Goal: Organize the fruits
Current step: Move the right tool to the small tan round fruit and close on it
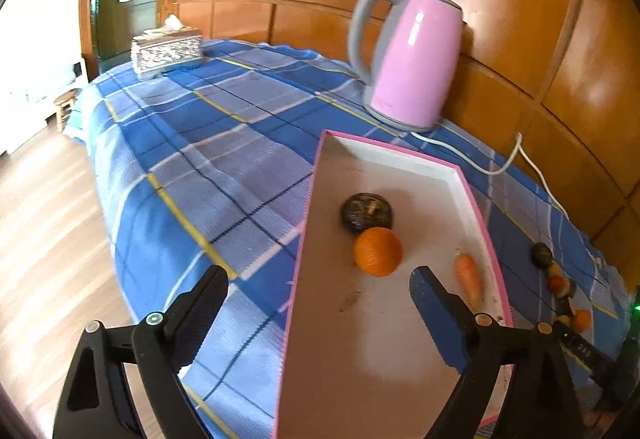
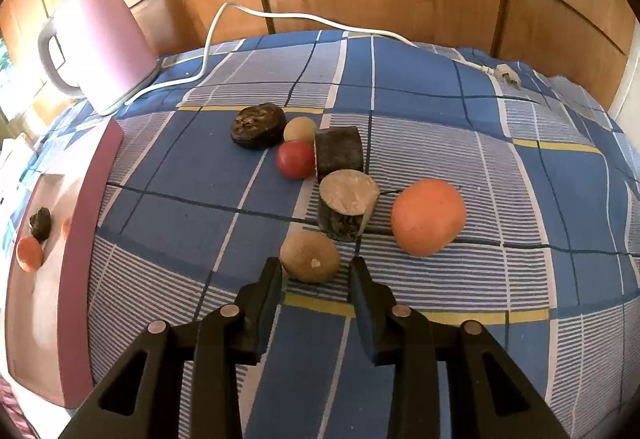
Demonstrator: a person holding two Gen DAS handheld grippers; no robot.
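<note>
**Reaching for a small tan fruit beside the sorting tray**

Hovering low over a blue plaid cloth on the counter (image 2: pixel 440 87), with the right gripper (image 2: pixel 316 273) partly spread, jaws flanking a tan round fruit (image 2: pixel 310 256) but not yet closed on it. Appears empty; left finger tip close to or just touching the fruit's side, contact not certain.

Lying just beyond: a cut cylinder with dark rind and pale face (image 2: pixel 347 208), a large orange (image 2: pixel 428 216) to its right, a second dark chunk (image 2: pixel 339 153), a red fruit (image 2: pixel 295 159), a smaller tan ball (image 2: pixel 300 129) and a dark wrinkled round piece (image 2: pixel 258 126). All clustered, several touching.

Held wide and empty above the pink-rimmed tray (image 1: pixel 486 223): the left gripper (image 1: pixel 318 281). Already resting in the tray: an orange (image 1: pixel 377 251) touching a dark wrinkled fruit (image 1: pixel 366 211), and a carrot (image 1: pixel 469 279) near the right rim. Standing behind, a pink kettle (image 1: pixel 408 59) with its white cord (image 2: pixel 208 51) trailing across the cloth; a tissue box (image 1: pixel 166 49) at the far end.

Likely risks: closing off-centre could squeeze the round fruit forward into the cut cylinder, scattering the cluster; soft cloth may let it roll toward the counter edge.
</note>
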